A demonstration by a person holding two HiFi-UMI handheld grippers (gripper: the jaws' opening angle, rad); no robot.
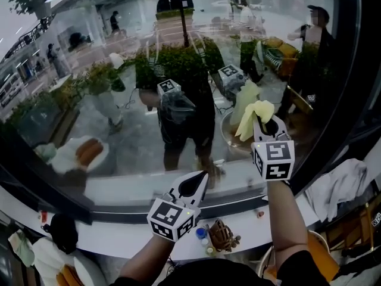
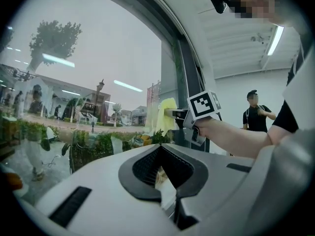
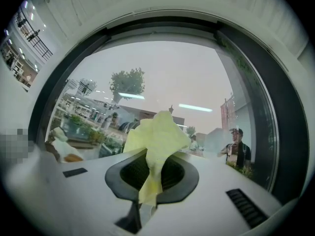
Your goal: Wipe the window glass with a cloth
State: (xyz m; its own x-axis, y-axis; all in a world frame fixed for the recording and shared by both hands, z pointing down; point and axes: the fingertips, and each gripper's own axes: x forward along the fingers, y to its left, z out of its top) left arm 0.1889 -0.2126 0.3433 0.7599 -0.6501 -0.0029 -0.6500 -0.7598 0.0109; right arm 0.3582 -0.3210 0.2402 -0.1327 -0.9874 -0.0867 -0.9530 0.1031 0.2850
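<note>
The window glass (image 1: 107, 100) fills the head view and mirrors the room and me. My right gripper (image 1: 262, 119) is raised at the pane's right side, shut on a pale yellow cloth (image 1: 252, 115) that sticks out past its jaws close to the glass. In the right gripper view the cloth (image 3: 155, 136) stands up from the shut jaws in front of the glass (image 3: 172, 77). My left gripper (image 1: 194, 186) hangs lower, near the sill, shut with nothing in it. The left gripper view shows the right gripper's marker cube (image 2: 203, 104) and the cloth (image 2: 166, 114) by the glass (image 2: 98, 58).
A white sill (image 1: 119, 190) runs under the pane, and a dark frame post (image 1: 350, 76) bounds it on the right. Below lie a brown woven thing (image 1: 223, 236) and small caps (image 1: 201, 233). White fabric (image 1: 345, 183) lies at right. A person (image 2: 256, 113) stands behind.
</note>
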